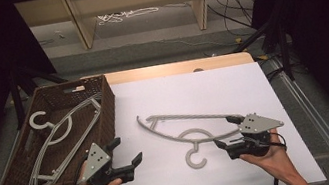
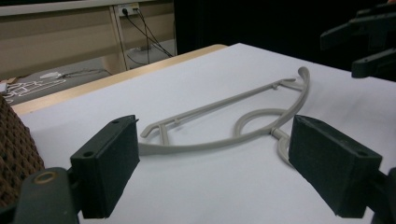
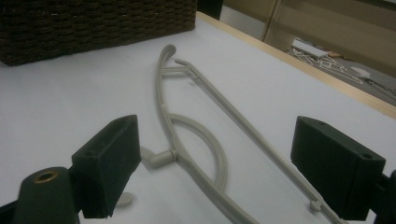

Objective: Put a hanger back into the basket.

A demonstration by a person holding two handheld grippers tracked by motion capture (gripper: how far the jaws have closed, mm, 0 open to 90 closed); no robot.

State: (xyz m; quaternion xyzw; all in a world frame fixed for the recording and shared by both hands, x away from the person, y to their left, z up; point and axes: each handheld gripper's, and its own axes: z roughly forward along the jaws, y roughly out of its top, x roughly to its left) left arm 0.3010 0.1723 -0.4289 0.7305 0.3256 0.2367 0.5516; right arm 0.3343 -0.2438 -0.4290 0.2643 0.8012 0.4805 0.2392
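Grey hanger (image 1: 194,128) lies flat on the desk (image 1: 163,97), right of the basket (image 1: 104,107). Both grippers, left (image 1: 129,154) and right (image 1: 225,133), are wide open and empty. The right end should be pinched squarely by the right gripper, the left kept clear.

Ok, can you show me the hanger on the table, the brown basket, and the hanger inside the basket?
hanger on the table (image 1: 184,118), high view, on its straight bar.
brown basket (image 1: 105,113), high view, on its right wall.
hanger in the basket (image 1: 40,121), high view, on its hook.
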